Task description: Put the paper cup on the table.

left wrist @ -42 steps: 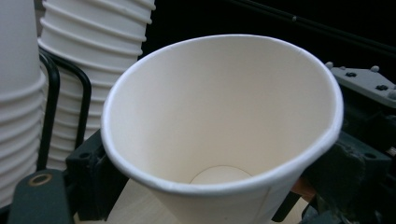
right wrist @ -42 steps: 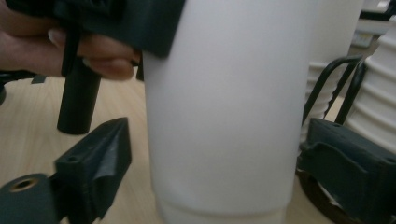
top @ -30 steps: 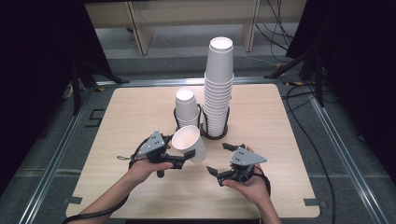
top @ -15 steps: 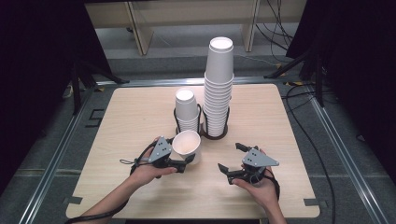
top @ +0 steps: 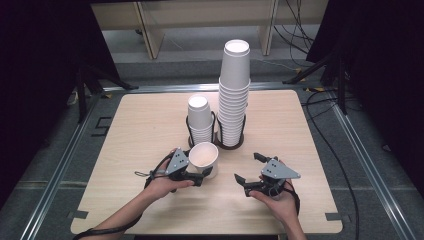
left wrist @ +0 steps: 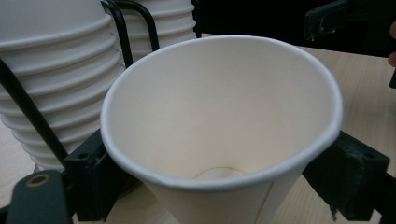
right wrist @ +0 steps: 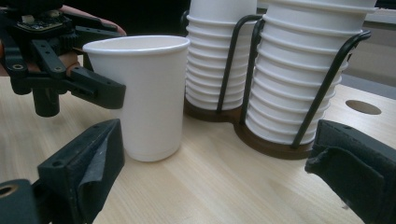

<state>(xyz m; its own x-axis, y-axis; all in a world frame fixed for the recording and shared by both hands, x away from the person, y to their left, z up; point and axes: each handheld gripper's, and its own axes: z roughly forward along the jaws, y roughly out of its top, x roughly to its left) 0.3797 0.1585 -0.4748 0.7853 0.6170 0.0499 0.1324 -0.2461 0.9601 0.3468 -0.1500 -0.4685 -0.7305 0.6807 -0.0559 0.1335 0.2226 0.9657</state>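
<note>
A single white paper cup (top: pixel 203 159) stands upright on the wooden table (top: pixel 150 125), just in front of the cup holder. My left gripper (top: pixel 204 172) is shut on its lower wall, one jaw on each side. In the left gripper view the cup (left wrist: pixel 219 116) shows its empty inside between the black jaws. From the right gripper view the cup (right wrist: pixel 144 98) rests with its base on the table, and one of the left gripper's fingers (right wrist: pixel 100 91) presses its side. My right gripper (top: pixel 247 167) is open and empty to the right of the cup, its jaws pointing toward it.
A black wire holder on a brown base (top: pixel 231 145) carries a tall stack of cups (top: pixel 234 95) and a shorter stack (top: pixel 200 117) behind the single cup. A round hole (right wrist: pixel 363 107) is in the tabletop. A metal frame (top: pixel 65 165) borders the table.
The cup was tilted and held off the table; now it is upright and down on the wood, nearer the person. The right gripper has shifted slightly to the right.
</note>
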